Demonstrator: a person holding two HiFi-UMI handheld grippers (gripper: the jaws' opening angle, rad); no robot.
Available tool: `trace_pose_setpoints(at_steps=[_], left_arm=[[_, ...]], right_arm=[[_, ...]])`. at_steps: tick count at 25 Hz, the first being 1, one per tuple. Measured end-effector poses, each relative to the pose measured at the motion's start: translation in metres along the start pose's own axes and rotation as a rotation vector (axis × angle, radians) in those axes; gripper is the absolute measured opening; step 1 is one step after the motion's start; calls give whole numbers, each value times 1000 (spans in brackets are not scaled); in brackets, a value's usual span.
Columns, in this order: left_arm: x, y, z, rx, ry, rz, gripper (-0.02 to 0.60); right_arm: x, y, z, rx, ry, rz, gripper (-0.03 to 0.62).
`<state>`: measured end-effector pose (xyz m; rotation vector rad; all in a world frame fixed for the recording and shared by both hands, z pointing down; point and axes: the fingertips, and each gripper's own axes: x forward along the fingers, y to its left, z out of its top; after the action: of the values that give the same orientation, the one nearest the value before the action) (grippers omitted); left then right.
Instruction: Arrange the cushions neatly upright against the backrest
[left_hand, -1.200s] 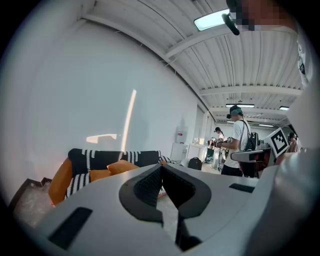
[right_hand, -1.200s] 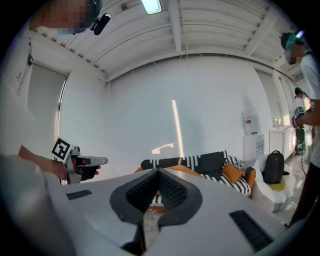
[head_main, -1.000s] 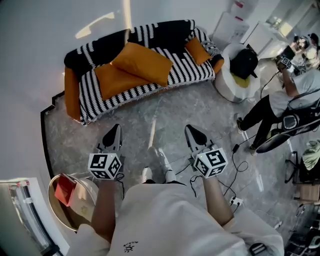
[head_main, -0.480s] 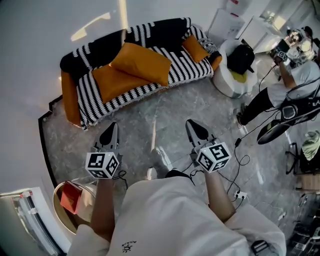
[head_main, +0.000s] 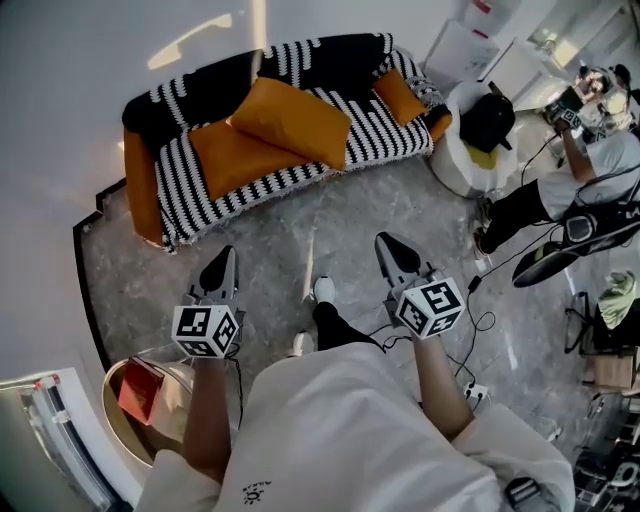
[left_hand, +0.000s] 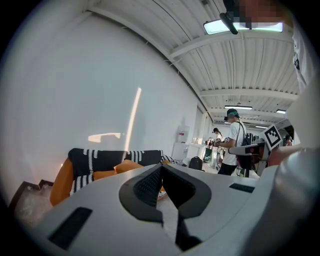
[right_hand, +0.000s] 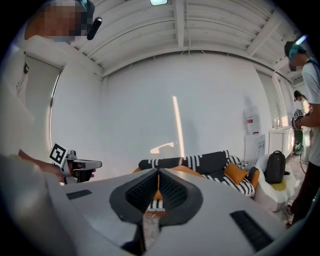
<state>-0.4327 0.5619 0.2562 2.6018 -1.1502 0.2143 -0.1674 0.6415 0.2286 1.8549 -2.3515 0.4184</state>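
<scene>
Seen from the head camera, the black-and-white striped sofa (head_main: 270, 130) stands against the white wall, well ahead of both grippers across the grey stone floor (head_main: 330, 230). A large orange cushion (head_main: 290, 120) lies slanted across its seat, overlapping a flatter orange cushion (head_main: 230, 160), and a small orange cushion (head_main: 400, 95) sits at the sofa's right end. The left gripper (head_main: 229, 252) and right gripper (head_main: 384, 241) both point toward the sofa with jaws closed and nothing between them, which each gripper's own view confirms. Only the head view shows the round side worktop (head_main: 120, 420) carrying a red box, and a seated person (head_main: 560, 190) at the right. The left gripper view alone shows a standing person in a cap (left_hand: 233, 140). The right gripper view catches a black backpack (right_hand: 274, 167) on a white chair. A small mark on the wearer's shirt (head_main: 258, 492) is too small to read.
</scene>
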Motion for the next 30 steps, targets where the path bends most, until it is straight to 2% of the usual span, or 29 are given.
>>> trace_pose_setpoints(at_steps=[5, 11, 25, 30], left_arm=[[16, 12, -2, 15, 21, 6, 18], [64, 23, 14, 25, 34, 7, 18], [226, 30, 52, 35, 70, -1, 18], [270, 34, 63, 28, 69, 14, 18]], right_arm=[[30, -8, 1, 16, -1, 12, 25], [73, -38, 5, 40, 8, 31, 24], [188, -164, 39, 58, 20, 37, 23], [220, -199, 51, 55, 22, 58, 23]])
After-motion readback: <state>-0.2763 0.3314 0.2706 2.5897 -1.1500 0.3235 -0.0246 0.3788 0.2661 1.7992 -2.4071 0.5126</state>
